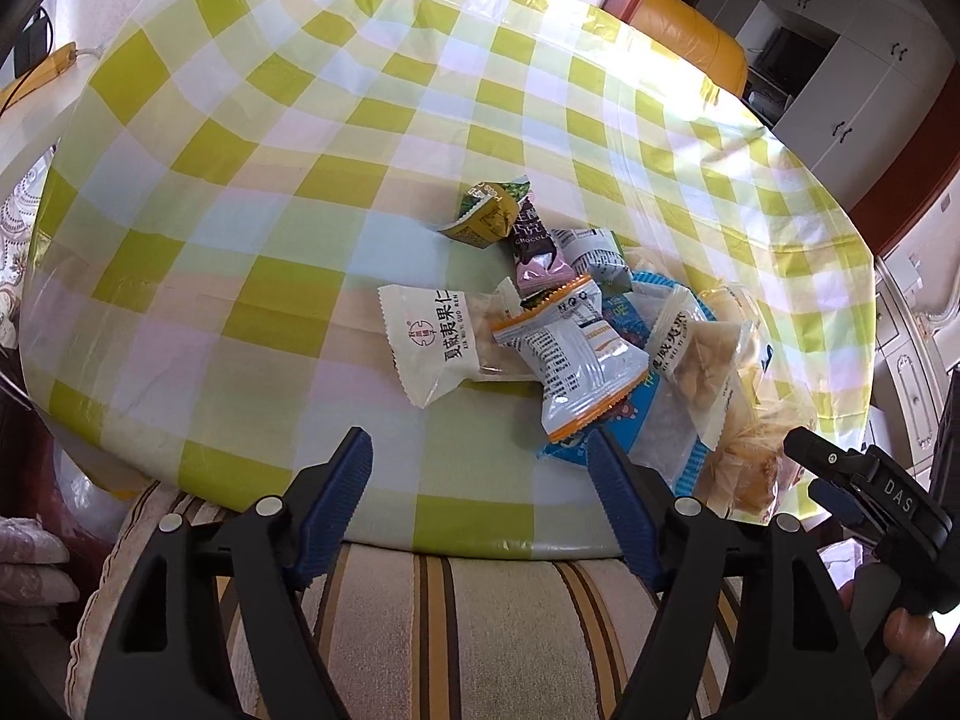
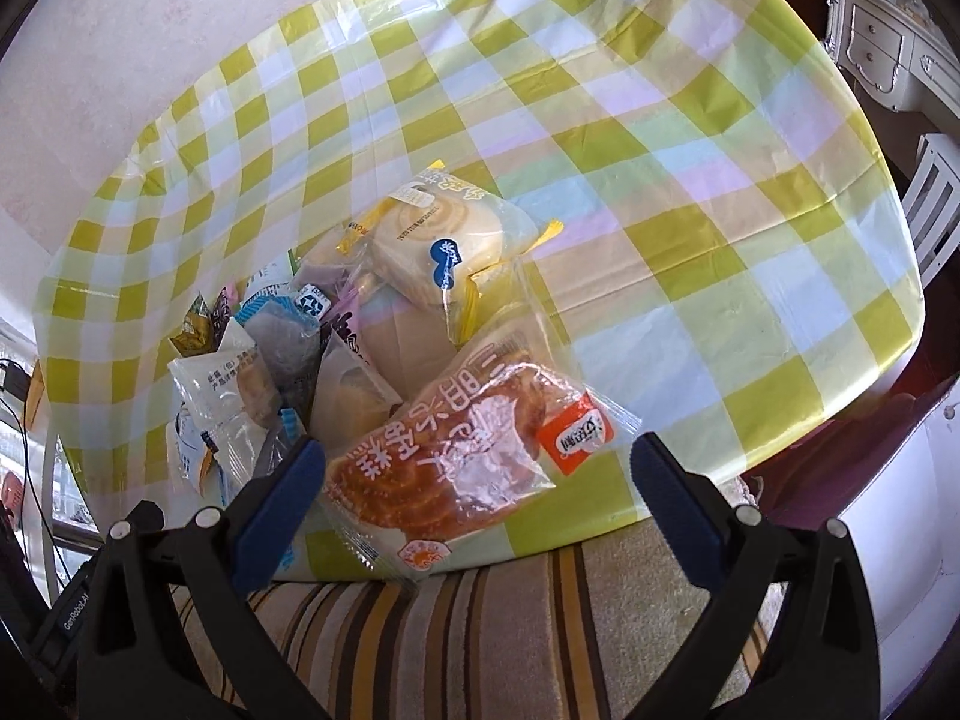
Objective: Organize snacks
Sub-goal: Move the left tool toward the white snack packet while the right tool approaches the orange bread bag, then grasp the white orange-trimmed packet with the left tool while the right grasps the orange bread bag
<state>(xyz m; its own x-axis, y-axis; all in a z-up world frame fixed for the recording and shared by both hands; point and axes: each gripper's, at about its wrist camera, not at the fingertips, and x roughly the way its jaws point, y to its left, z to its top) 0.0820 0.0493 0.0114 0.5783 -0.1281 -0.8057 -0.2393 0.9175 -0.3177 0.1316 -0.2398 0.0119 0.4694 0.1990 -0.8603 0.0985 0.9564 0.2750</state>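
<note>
**A:** ok so it's a table (image 1: 252, 192) with a green-yellow-white checked plastic cloth, and a striped cushion (image 1: 480, 624) butted up against the near edge. White cabinets (image 1: 840, 60) in the background on the left cam. All the snacks sit in one messy pile near the near edge of the table.

**B:** what's in the pile?

**A:** from the left wrist cam: a white packet with Chinese print (image 1: 429, 342) lying flat on the left side of the heap, a silver packet with orange edges (image 1: 576, 360) partly over it, and a small yellow-green packet (image 1: 486, 213) and a dark chocolate one with a pink end (image 1: 534, 246) at the far end. From the right cam: a big clear bag of brown pastry with an orange label (image 2: 456, 462) hanging over the table's edge, and a round pale bun in a yellow-trimmed wrapper (image 2: 438, 240) stacked behind it.

**B:** and the grippers? holding anything?

**A:** nope. The left gripper (image 1: 480, 450) has its jaws partly spread, nothing between the blue pads, hovering just short of the pile. The right gripper (image 2: 480, 468) is spread wide, straddling the near end of the pastry bag; the left pad looks right at the wrapper but I can't tell if it touches, the right pad is clear of it. You can also see it at the right edge of the left cam.
</note>
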